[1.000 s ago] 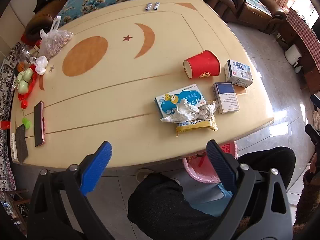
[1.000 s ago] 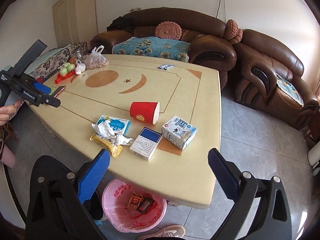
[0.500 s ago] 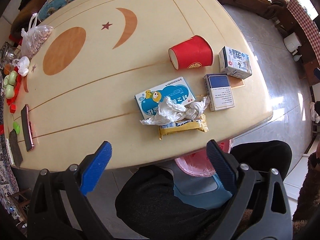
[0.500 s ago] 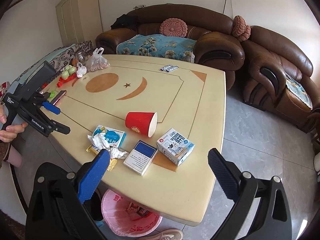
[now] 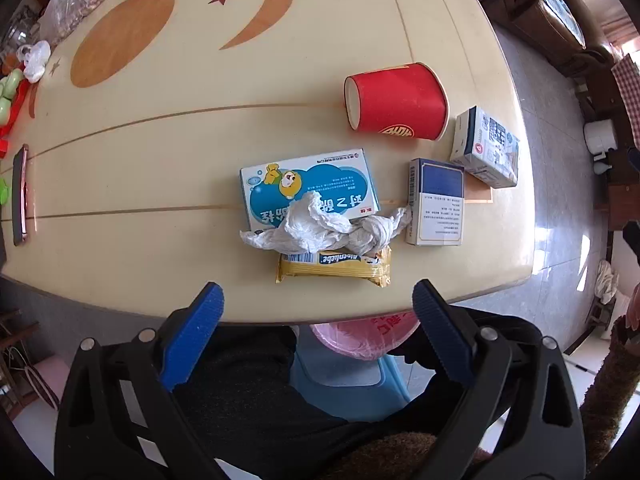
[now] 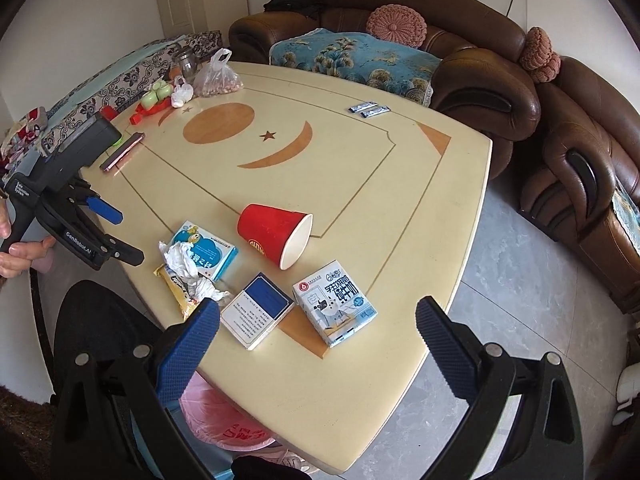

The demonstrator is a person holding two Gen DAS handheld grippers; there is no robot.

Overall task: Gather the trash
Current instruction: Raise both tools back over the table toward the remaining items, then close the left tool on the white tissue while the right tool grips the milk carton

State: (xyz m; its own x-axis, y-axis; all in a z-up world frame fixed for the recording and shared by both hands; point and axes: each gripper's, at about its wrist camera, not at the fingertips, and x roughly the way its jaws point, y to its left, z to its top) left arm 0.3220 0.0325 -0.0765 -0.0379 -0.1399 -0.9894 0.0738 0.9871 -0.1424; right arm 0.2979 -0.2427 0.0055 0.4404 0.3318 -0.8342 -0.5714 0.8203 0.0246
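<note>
Both grippers are hanging with jaws spread wide and gripping nothing: the left gripper (image 5: 316, 308) over the table's (image 5: 160, 168) near edge, the right gripper (image 6: 318, 320) over its near corner. Along that edge a crumpled tissue (image 5: 324, 228) is lying across a yellow wrapper (image 5: 334, 268) and a blue medicine box (image 5: 308, 184), beside a tipped red cup (image 5: 396, 102). The pink trash bin (image 6: 224, 428) is sitting under the edge.

cream table (image 5: 160, 160) with orange moon, oval and a red star inlaid, red cup (image 5: 398, 102), yellow wrapper (image 5: 334, 266), white tissue (image 5: 320, 228), blue cartoon-bear box (image 5: 308, 184), pink bin (image 6: 224, 426), brown sofa (image 6: 480, 80)
</note>
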